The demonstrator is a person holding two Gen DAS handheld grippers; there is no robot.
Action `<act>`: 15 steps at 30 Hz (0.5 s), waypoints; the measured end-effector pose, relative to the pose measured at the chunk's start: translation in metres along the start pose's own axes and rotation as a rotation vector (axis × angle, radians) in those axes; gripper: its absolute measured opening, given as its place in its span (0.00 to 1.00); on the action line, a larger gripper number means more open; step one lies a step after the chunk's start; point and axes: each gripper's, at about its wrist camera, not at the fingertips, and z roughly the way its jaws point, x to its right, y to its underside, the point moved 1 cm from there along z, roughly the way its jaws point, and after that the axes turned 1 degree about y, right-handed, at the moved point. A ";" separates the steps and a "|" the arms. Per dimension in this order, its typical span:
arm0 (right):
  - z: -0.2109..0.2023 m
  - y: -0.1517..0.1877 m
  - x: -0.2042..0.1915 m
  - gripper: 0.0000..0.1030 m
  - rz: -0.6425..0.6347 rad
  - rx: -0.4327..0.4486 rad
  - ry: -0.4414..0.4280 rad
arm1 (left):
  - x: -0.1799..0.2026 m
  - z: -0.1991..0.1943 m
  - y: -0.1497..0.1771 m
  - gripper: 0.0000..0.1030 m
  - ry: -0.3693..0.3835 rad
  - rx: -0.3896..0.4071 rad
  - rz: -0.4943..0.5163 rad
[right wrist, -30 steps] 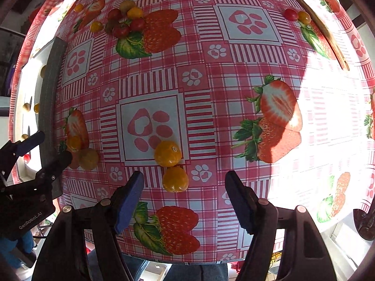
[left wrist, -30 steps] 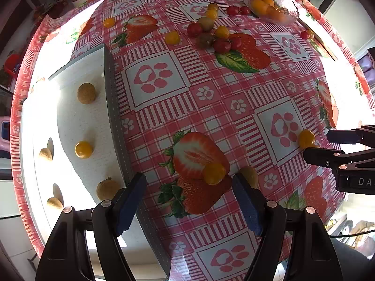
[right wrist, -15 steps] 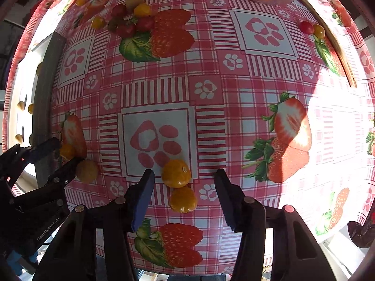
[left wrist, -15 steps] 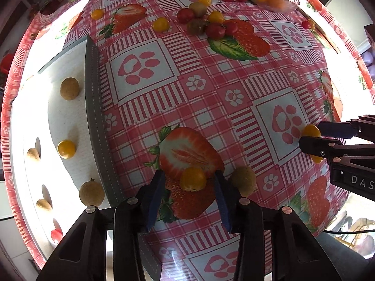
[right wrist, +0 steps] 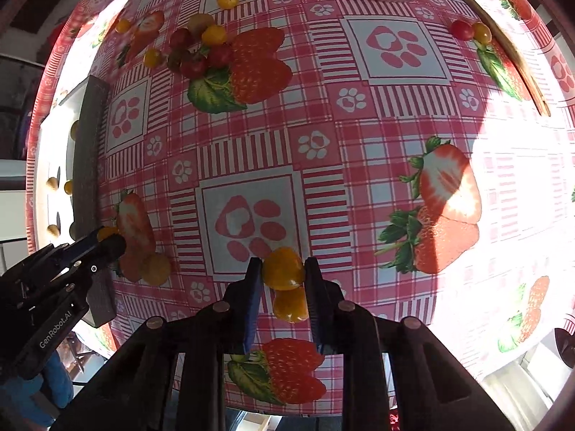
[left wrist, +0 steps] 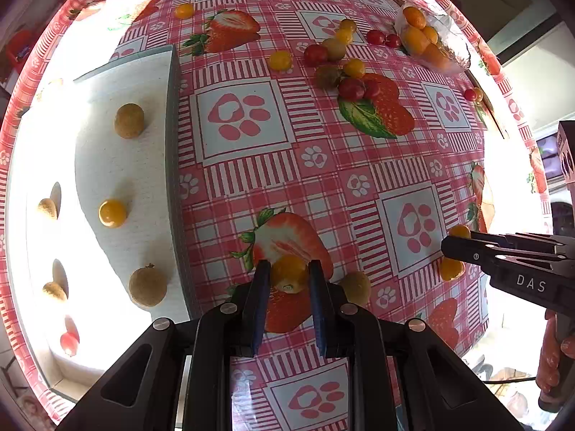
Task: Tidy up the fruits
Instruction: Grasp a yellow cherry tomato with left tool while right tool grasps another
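My left gripper (left wrist: 286,269) is shut on a yellow cherry tomato (left wrist: 288,273) over a printed strawberry on the red checked tablecloth. A brown longan (left wrist: 355,288) lies just to its right. My right gripper (right wrist: 282,269) is shut on another yellow tomato (right wrist: 283,268); a second yellow tomato (right wrist: 290,304) lies right behind it between the fingers. The white tray (left wrist: 136,72) at the left holds longans (left wrist: 128,120), a yellow tomato (left wrist: 112,213) and a red tomato (left wrist: 69,339). The right gripper also shows in the left wrist view (left wrist: 453,248).
A cluster of red, yellow and green tomatoes (left wrist: 341,72) lies at the far middle of the table. A clear bowl of orange fruit (left wrist: 427,45) stands at the far right. Loose tomatoes (left wrist: 184,10) lie at the back. The left gripper shows in the right wrist view (right wrist: 107,239).
Both grippers have closed from wide open onto their yellow tomatoes. Both moved forward over the fruit as the fingers came together.
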 end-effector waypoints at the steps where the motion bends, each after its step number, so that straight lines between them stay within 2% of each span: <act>1: -0.002 -0.001 0.000 0.25 0.001 0.000 -0.002 | -0.002 -0.003 0.000 0.22 0.002 0.003 -0.002; 15: -0.024 -0.025 -0.031 0.25 -0.064 0.019 -0.010 | -0.025 -0.034 0.007 0.22 0.008 0.078 -0.060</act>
